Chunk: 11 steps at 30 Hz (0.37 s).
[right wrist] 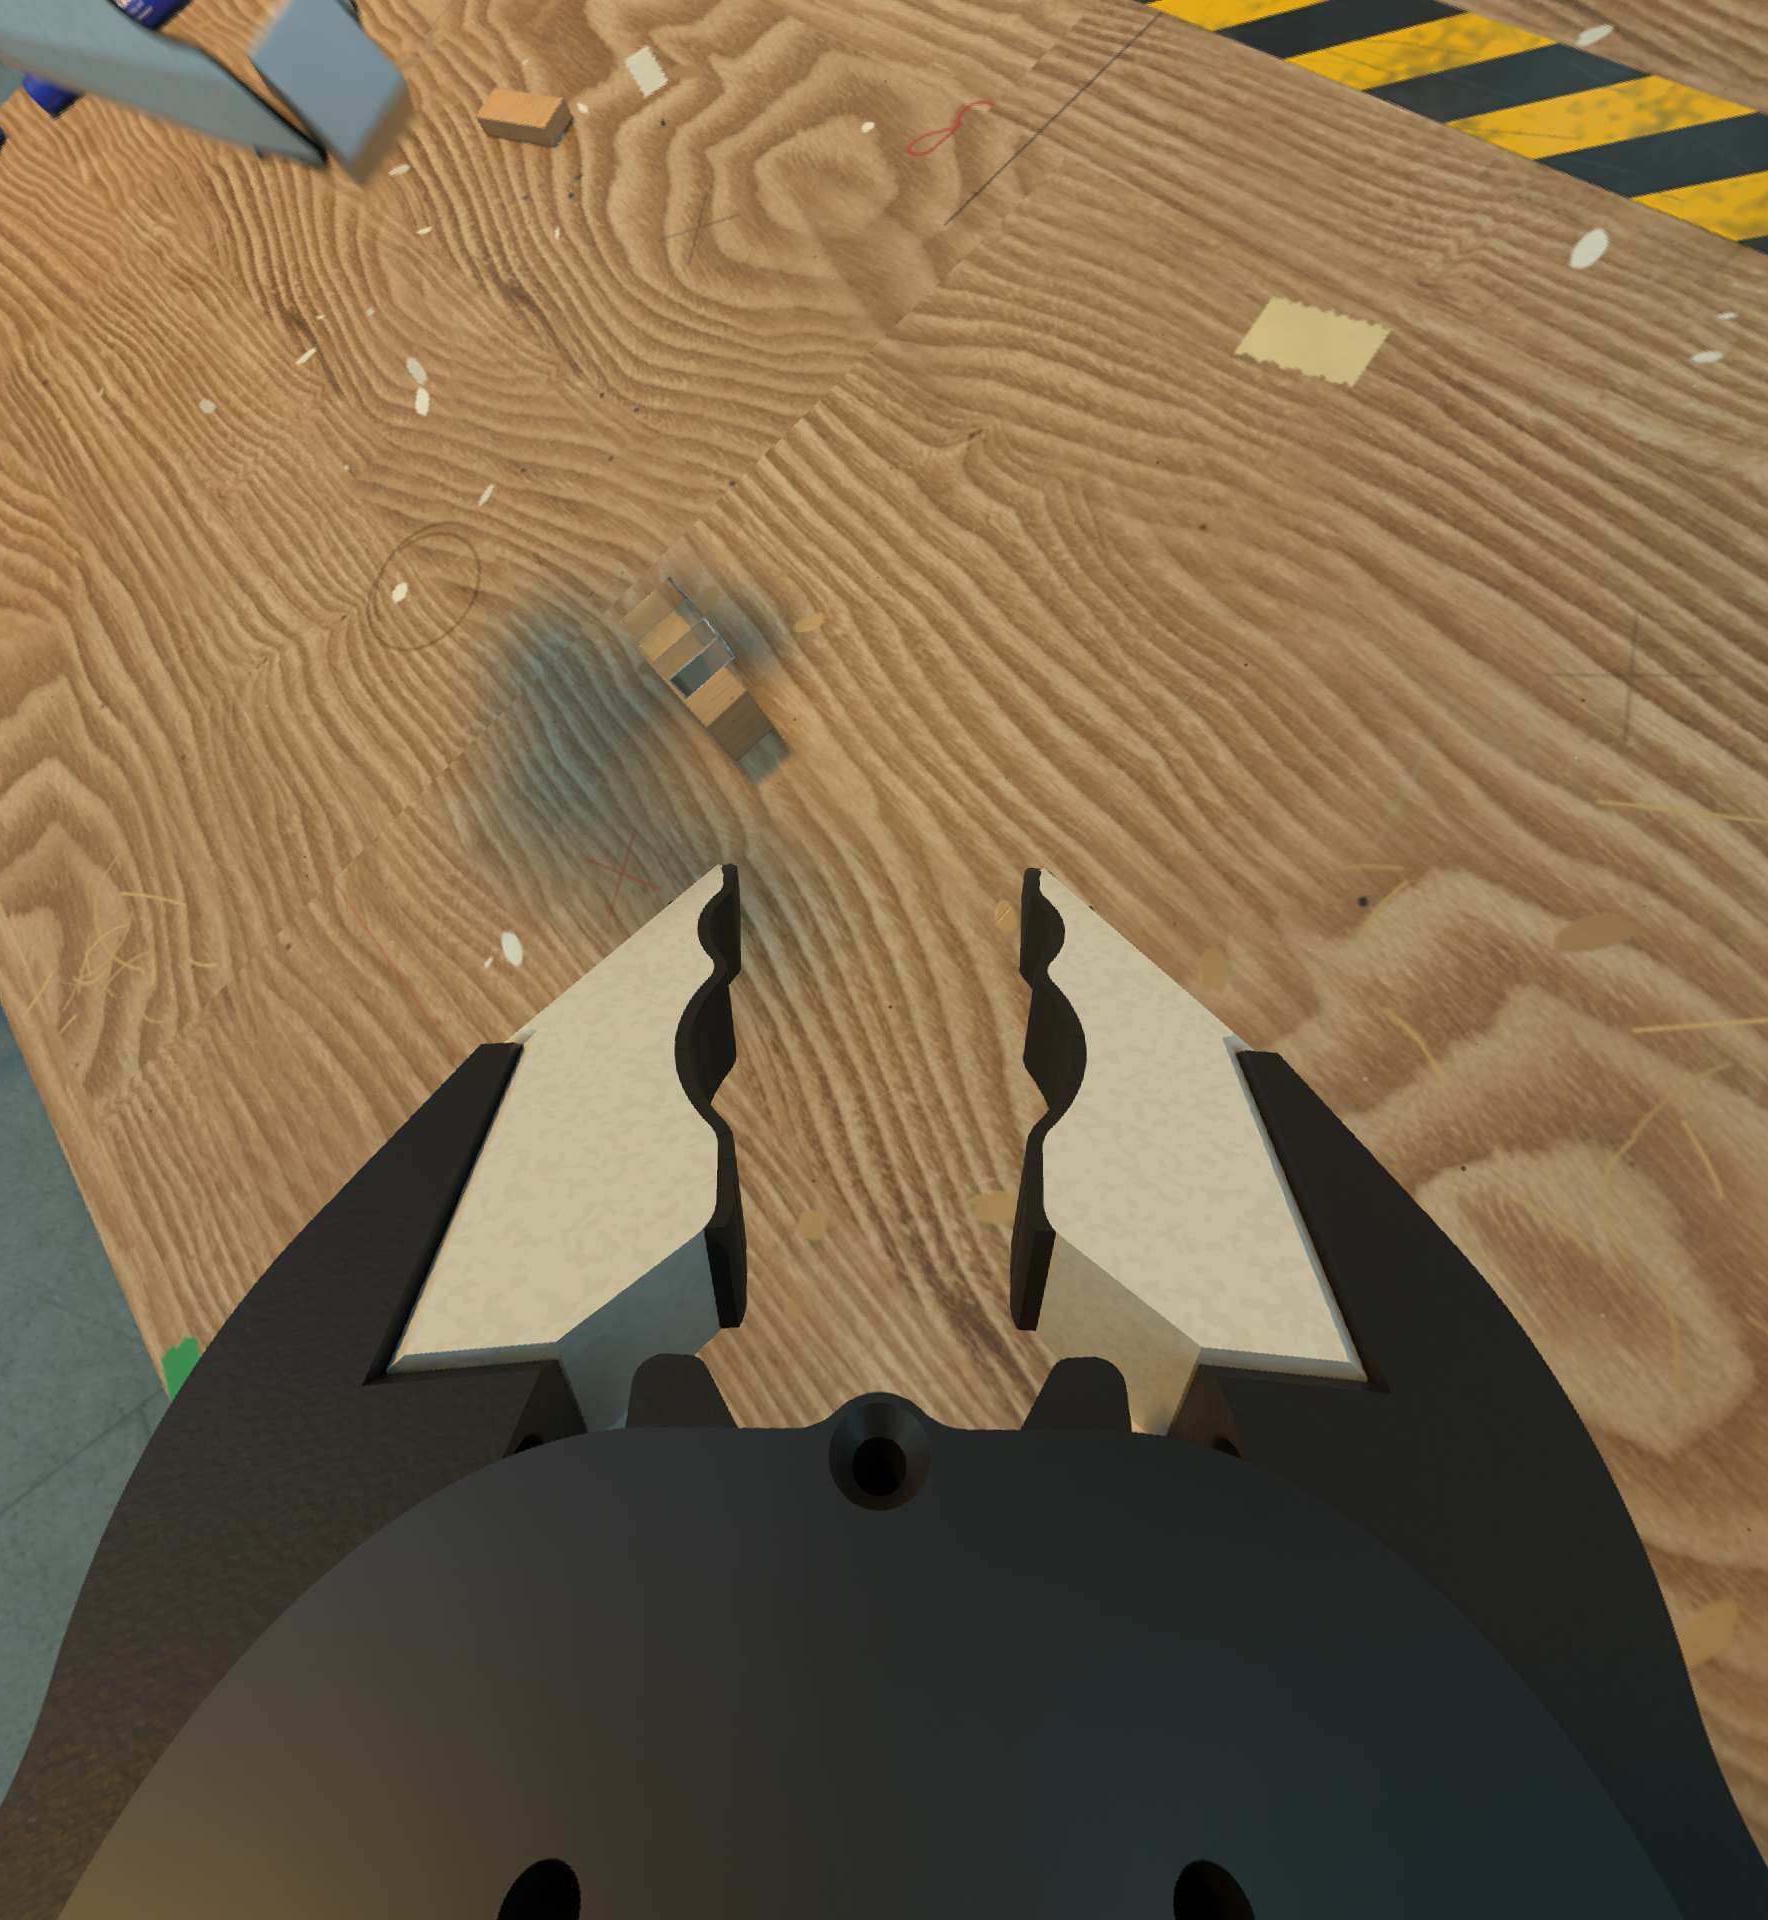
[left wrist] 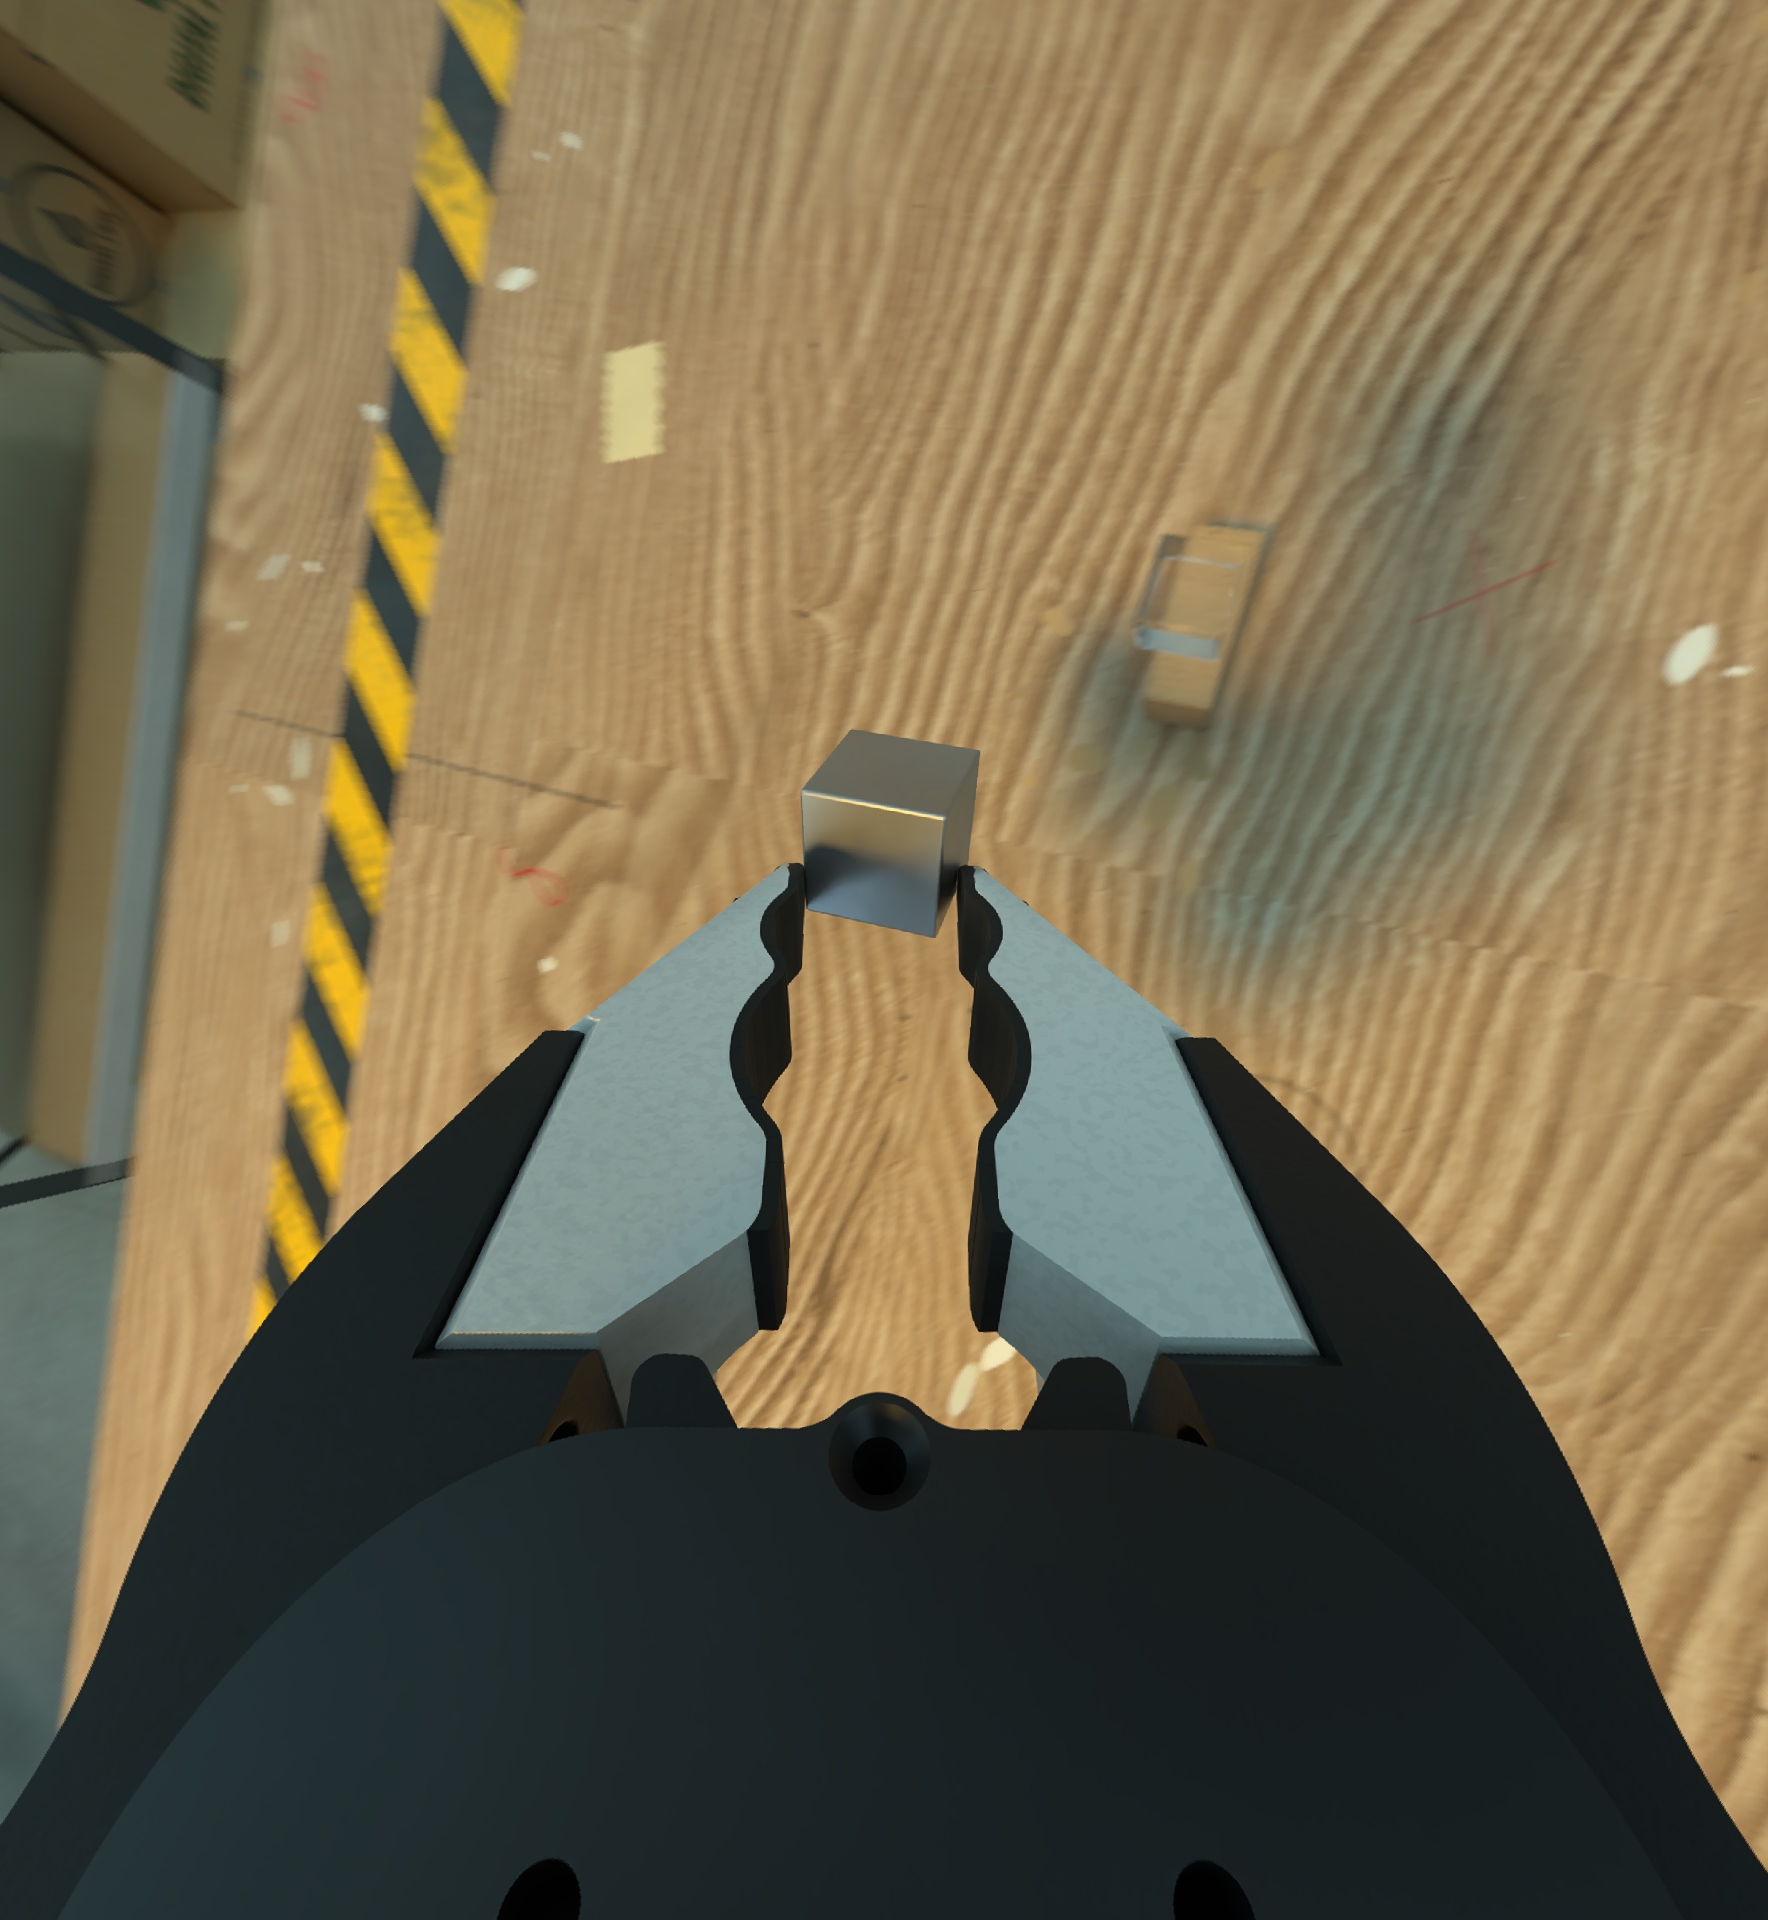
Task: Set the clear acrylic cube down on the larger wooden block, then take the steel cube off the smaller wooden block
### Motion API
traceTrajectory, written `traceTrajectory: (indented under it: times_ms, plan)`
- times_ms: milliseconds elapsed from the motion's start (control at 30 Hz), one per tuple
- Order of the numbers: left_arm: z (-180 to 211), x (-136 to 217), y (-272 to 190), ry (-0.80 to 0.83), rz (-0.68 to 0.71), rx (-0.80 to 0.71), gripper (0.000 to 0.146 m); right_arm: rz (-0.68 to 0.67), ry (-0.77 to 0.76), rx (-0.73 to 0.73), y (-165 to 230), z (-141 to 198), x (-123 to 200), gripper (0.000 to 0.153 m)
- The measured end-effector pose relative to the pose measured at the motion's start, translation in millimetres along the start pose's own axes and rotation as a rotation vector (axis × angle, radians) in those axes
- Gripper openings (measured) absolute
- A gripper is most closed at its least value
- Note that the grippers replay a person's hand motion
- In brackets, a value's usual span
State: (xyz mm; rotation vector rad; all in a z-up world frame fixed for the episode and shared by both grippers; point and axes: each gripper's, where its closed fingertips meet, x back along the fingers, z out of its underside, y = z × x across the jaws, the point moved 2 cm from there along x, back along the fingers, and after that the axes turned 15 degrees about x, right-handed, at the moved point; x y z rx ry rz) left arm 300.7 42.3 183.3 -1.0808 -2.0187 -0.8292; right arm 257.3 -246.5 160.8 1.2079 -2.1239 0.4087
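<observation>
Jaws on my left gripper (left wrist: 882, 883) pinch the steel cube (left wrist: 888, 831) only at the tips, high over the table (left wrist: 1275, 208); shallow grip, judging it could slip or twist out. My right gripper (right wrist: 880, 883) is open, empty. Clear cube (right wrist: 701, 665) sits on the larger wood block (right wrist: 724, 707); smaller block (right wrist: 524, 114) is bare.

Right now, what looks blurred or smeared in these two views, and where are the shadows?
Left wrist view: steel cube sharp, shelving at left soft, a dark smeared shadow around the larger wooden block. Right wrist view: acrylic cube ghosted in repeated streaks, left gripper blurred at top left.
</observation>
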Motion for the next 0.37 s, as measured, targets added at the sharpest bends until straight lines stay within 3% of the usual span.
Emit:
traceTrajectory:
  times_ms: [100,367]
  plan:
    - [3,-25,-23,0.058,0.084,0.015,0.029,-0.002,0.0,0.004,1,0,0,0.054]
    - [4,-75,-57,0.197,0.105,-0.107,0.029,-0.019,0.011,0.013,3,1,-2,0.054]
